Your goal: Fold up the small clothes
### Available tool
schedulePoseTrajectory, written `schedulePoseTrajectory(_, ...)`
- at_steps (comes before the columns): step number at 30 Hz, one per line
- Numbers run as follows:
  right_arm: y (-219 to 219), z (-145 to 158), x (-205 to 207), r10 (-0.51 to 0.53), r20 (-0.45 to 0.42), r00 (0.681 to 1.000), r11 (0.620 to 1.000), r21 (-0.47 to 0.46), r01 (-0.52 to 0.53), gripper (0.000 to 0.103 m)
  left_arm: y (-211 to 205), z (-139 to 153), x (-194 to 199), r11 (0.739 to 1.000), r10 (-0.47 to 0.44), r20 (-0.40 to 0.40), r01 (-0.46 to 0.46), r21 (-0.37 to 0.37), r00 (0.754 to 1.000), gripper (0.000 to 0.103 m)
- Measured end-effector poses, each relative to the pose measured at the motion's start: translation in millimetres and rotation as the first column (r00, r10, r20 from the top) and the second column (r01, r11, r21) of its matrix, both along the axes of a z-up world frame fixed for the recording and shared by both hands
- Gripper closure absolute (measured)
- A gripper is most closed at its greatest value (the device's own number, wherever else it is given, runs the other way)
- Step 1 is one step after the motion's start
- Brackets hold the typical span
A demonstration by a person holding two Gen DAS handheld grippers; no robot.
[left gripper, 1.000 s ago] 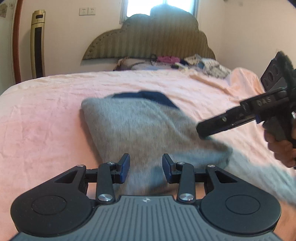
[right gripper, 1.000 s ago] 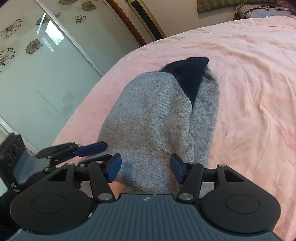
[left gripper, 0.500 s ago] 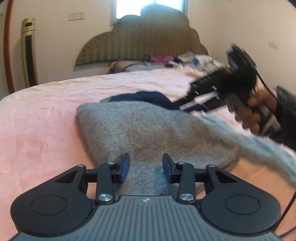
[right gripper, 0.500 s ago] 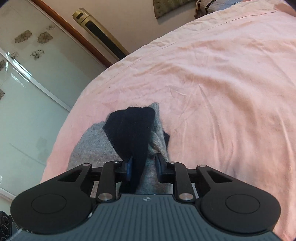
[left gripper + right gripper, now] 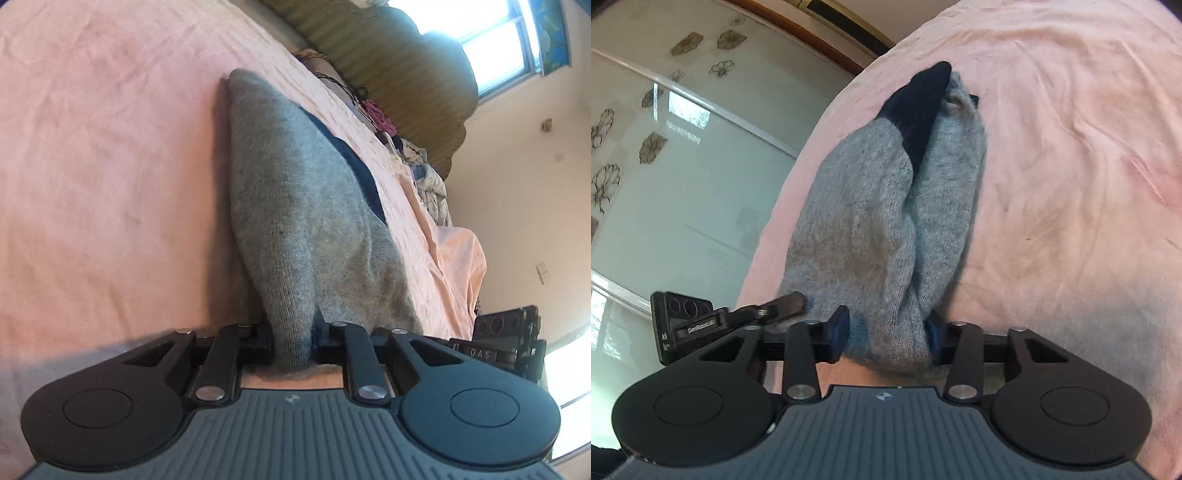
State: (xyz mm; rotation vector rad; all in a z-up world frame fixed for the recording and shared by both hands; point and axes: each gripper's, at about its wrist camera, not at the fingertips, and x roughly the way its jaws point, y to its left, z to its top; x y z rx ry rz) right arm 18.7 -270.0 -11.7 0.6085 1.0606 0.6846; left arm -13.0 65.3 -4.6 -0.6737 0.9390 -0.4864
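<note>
left gripper (image 5: 293, 341) — now clamped on grey sock (image 5: 295, 206) | right gripper (image 5: 886, 334) — regripped sock's near end

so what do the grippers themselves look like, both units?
Both match: the left gripper and right gripper have black linkage arms with silver pivot screws, two round black discs, and a ribbed grey housing bearing a small white logo. Finger pads are blue. The side block has three round recesses and white lettering. No sleeves or hands visible.
</note>
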Motion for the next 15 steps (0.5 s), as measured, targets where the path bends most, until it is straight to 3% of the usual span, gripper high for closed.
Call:
schedulePoseTrajectory(5, -2, 23, -24, 0.105, 0.076, 0.992, 0.992, -0.074, -0.1, 0.081, 4, 23, -27, 0.997, -0.071, 0.052, 0.069, 0.044, 0.996, 0.09)
schedulePoseTrajectory(7, -6, 22, -37, 0.13, 0.069, 0.989, 0.988, -0.091, -0.123, 0.081, 1, 15, -38, 0.986, -0.09, 0.039, 0.083, 0.148, 0.995, 0.09)
schedulePoseTrajectory(9, -8, 17, -47, 0.139, 0.087, 0.986, 0.986, -0.106, -0.13, 0.08, 4, 18, -47, 0.978, -0.095, 0.083, 0.078, 0.193, 0.992, 0.089)
schedulePoseTrajectory(10, -12, 18, -48, 0.119, 0.081, 0.99, 0.99, -0.089, -0.111, 0.075, 5, 26, -50, 0.975, -0.097, 0.104, 0.073, 0.212, 0.99, 0.089)
schedulePoseTrajectory(11, -16, 22, -46, 0.098, 0.072, 0.993, 0.992, -0.085, -0.092, 0.062, 4, 37, -52, 0.968, -0.089, 0.142, 0.052, 0.245, 0.986, 0.088)
schedulePoseTrajectory(12, -22, 31, -44, 0.059, 0.097, 0.994, 0.996, -0.079, -0.051, 0.058, 2, 52, -56, 0.957, -0.071, 0.212, 0.007, 0.29, 0.975, 0.088)
schedulePoseTrajectory(14, -32, 53, -37, -0.03, 0.191, 0.981, 0.999, -0.036, 0.038, 0.054, -11, 79, -57, 0.928, -0.067, 0.368, -0.078, 0.365, 0.927, 0.083)
schedulePoseTrajectory(15, -33, 63, -29, -0.062, 0.23, 0.971, 0.998, -0.012, 0.067, 0.047, -24, 88, -52, 0.908, -0.074, 0.432, -0.118, 0.402, 0.899, 0.069)
